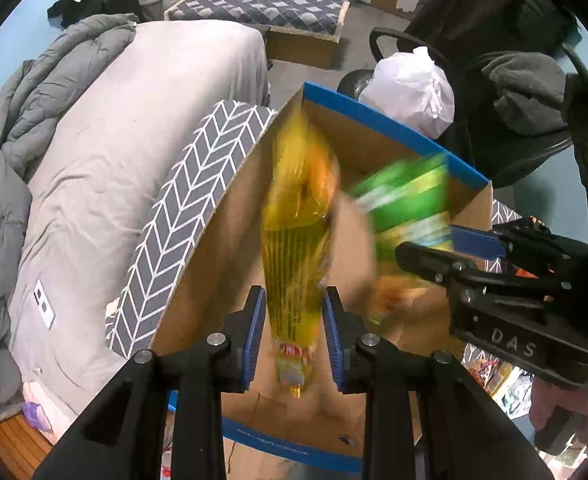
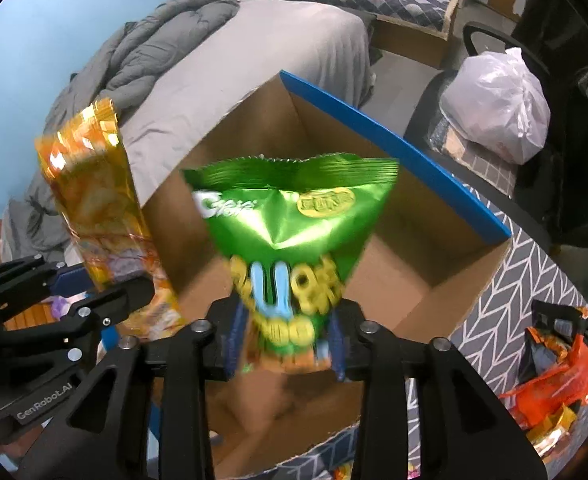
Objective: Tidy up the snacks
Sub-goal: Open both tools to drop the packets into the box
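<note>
Even indoor light, motion-blurred centre, fisheye-warped edges

Two wrist fisheyes, both tipped steeply down into one open cardboard box (image 1: 229, 240).

The left wrist view looks along its own fingers from close above the box's near edge, with the right gripper (image 1: 422, 248) entering at its right. The right wrist view looks from beside it, the left gripper (image 2: 105, 280) at its left. Both share the box, the grey bed (image 2: 253, 64), the white plastic bag (image 1: 410, 92) and the two snack bags.
</note>
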A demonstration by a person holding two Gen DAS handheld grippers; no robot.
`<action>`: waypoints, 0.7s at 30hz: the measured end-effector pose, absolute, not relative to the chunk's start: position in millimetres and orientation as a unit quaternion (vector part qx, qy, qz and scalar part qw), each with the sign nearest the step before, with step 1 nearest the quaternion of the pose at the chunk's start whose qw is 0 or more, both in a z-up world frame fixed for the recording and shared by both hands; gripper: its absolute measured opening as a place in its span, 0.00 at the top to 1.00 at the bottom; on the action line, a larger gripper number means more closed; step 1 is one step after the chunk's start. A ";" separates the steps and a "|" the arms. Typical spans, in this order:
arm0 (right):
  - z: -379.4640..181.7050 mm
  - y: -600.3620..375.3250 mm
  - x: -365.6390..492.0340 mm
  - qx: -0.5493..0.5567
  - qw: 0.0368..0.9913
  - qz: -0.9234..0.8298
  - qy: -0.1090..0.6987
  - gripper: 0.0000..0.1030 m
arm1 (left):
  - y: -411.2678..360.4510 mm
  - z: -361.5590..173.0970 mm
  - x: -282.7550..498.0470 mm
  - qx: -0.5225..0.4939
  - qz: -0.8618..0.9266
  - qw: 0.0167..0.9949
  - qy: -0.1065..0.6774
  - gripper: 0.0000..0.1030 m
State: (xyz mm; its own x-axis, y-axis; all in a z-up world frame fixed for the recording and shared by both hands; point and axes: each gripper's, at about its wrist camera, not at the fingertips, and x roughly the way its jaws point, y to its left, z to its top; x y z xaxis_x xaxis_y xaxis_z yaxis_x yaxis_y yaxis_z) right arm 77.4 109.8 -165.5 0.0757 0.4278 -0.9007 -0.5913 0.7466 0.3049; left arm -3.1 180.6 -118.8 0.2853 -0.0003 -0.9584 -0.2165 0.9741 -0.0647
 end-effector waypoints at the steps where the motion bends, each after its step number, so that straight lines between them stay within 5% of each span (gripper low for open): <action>1: -164.1 109.3 76.7 -0.068 0.732 0.347 0.583 0.48 | 181.1 -117.6 -3.0 -0.093 0.068 0.798 0.592 0.70; 4: -158.0 105.8 76.1 -0.070 0.743 0.339 0.573 0.37 | 184.2 -115.2 -5.2 -0.096 0.068 0.800 0.589 0.57; 21: -111.8 37.2 71.0 -0.041 0.790 0.279 0.545 0.28 | 137.4 -72.1 -15.1 -0.075 0.040 0.820 0.566 0.38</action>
State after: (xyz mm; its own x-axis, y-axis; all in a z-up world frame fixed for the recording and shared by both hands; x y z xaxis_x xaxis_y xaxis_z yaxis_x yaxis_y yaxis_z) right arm 71.0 37.2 -111.8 0.2503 0.3957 -0.8836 -0.4858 0.8408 0.2389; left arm -15.1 137.4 -72.1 0.3566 -0.0195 -0.9341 -0.1504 0.9856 -0.0779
